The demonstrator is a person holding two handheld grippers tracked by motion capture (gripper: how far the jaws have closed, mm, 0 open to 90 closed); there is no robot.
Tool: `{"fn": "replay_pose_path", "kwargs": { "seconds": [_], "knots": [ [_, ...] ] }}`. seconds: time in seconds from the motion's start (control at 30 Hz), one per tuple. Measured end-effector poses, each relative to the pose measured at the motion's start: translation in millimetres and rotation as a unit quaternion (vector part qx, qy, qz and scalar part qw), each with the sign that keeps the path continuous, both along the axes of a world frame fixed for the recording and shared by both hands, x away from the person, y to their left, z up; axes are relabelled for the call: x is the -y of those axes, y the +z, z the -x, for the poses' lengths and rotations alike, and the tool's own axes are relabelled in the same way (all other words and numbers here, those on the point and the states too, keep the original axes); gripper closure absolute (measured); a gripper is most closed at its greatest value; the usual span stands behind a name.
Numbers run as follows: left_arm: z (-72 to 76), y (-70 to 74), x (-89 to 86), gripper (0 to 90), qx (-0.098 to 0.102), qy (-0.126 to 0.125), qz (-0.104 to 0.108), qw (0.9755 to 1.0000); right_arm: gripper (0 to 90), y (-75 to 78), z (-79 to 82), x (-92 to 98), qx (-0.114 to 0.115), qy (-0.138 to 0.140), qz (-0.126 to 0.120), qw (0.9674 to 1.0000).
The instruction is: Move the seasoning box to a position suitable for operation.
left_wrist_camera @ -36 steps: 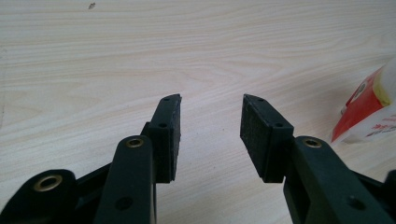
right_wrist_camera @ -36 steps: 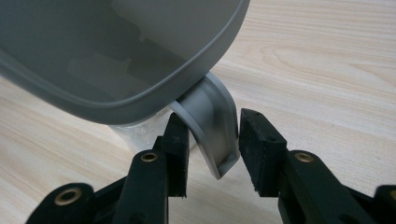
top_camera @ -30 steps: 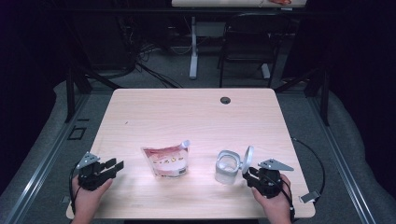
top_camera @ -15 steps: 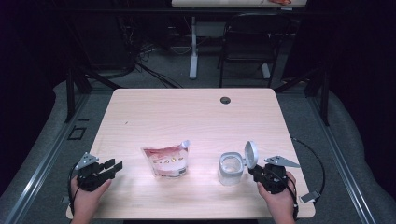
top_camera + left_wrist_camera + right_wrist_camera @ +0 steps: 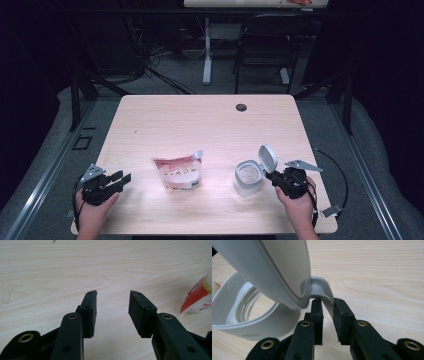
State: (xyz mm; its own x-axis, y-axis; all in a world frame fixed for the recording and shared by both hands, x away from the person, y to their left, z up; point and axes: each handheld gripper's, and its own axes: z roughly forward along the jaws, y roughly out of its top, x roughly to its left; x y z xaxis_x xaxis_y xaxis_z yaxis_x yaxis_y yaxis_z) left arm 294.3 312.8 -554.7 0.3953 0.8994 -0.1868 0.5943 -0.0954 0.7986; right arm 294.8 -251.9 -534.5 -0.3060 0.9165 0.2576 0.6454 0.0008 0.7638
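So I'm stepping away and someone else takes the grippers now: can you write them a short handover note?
Right gripper: its jaws have just been closing, and the grey hinge strap of the white flip-lid jar sits between them; whether the pads already press on it is not clear.
Left gripper: open, holding nothing, low over the light wooden table at its near left.
Red-and-white stand-up pouch: near the table's middle front, left of the jar.
Done: jar lid flipped up, jar mouth open.
Left: probably opening the pouch and emptying it into the jar; the pouch is untouched.

Jar's lid [image 5: 267, 158] swung open; right hand-held gripper [image 5: 274, 176] closing.
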Motion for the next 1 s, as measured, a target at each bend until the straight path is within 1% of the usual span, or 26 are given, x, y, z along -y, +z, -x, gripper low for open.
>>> {"fn": "replay_pose_path", "kwargs": {
  "seconds": [0.03, 0.07, 0.13, 0.33, 0.43, 0.47, 0.57, 0.6, 0.63, 0.67, 0.7, 0.73, 0.8, 0.87, 0.93, 1.0],
  "knots": [
    [0.2, 0.1, 0.1, 58.4, -0.002, -0.001, -0.001, 1.0, 76.8, -0.2, -2.0, 0.5, 0.0, 0.001, -0.007, 1.0],
    [0.2, 0.2, 0.2, 58.3, -0.002, -0.002, -0.002, 1.0, 76.9, -0.1, -3.8, 0.9, -0.003, 0.002, -0.008, 1.0],
    [0.1, 0.1, 0.4, 58.4, -0.002, -0.002, -0.003, 1.0, 76.8, -0.3, -5.3, 0.6, -0.002, 0.002, -0.01, 1.0],
    [-0.3, -0.4, 0.5, 58.4, -0.001, -0.002, -0.002, 1.0, 76.8, -1.1, -19.3, -2.7, -0.002, 0.005, -0.011, 0.9999],
    [-0.4, -0.5, 0.6, 58.4, -0.001, -0.003, -0.002, 1.0, 76.8, -1.1, -22.7, -4.3, 0.0, 0.009, -0.009, 0.9999],
    [-0.5, -0.6, 0.6, 58.4, -0.001, -0.003, -0.002, 1.0, 76.8, -0.7, -26.0, -6.4, 0.003, 0.016, -0.003, 0.9999],
    [-0.6, -0.8, 0.7, 58.4, -0.003, -0.003, -0.002, 1.0, 76.9, -0.8, -28.8, -9.0, 0.008, 0.021, -0.005, 0.9997],
    [-0.5, -0.9, 0.8, 58.4, -0.002, -0.003, -0.002, 1.0, 77.3, -0.7, -32.5, -13.1, 0.012, 0.025, 0.006, 0.9996],
    [-0.4, -1.0, 0.8, 58.4, -0.002, -0.002, -0.001, 1.0, 77.3, -0.4, -33.8, -14.7, 0.014, 0.024, 0.013, 0.9995],
    [-0.3, -1.1, 0.6, 58.4, -0.003, -0.001, -0.001, 1.0, 77.1, -0.6, -35.6, -15.8, 0.017, 0.025, 0.014, 0.9995],
    [-0.3, -1.1, 0.6, 58.4, -0.003, -0.001, -0.001, 1.0, 76.8, 0.0, -37.0, -16.0, 0.013, 0.025, 0.016, 0.9995],
    [-0.2, -1.1, 0.4, 58.4, -0.003, -0.001, -0.002, 1.0, 76.8, 0.0, -37.0, -16.0, 0.013, 0.025, 0.016, 0.9995],
    [0.1, -1.2, 0.0, 58.4, -0.004, -0.001, -0.003, 1.0, 76.9, -0.5, -40.6, -17.9, 0.015, 0.025, 0.007, 0.9995],
    [0.2, -1.2, -0.4, 58.4, -0.005, -0.001, -0.003, 1.0, 76.9, -0.6, -41.5, -18.3, 0.016, 0.024, 0.009, 0.9995],
    [0.2, -1.6, -0.6, 58.4, -0.005, 0.0, -0.003, 1.0, 76.9, -0.5, -43.3, -19.5, 0.015, 0.03, 0.003, 0.9994],
    [0.2, -1.7, -0.5, 58.4, -0.005, 0.0, -0.004, 1.0, 77.0, -0.4, -45.1, -20.4, 0.016, 0.035, 0.004, 0.9993]
  ]
}}
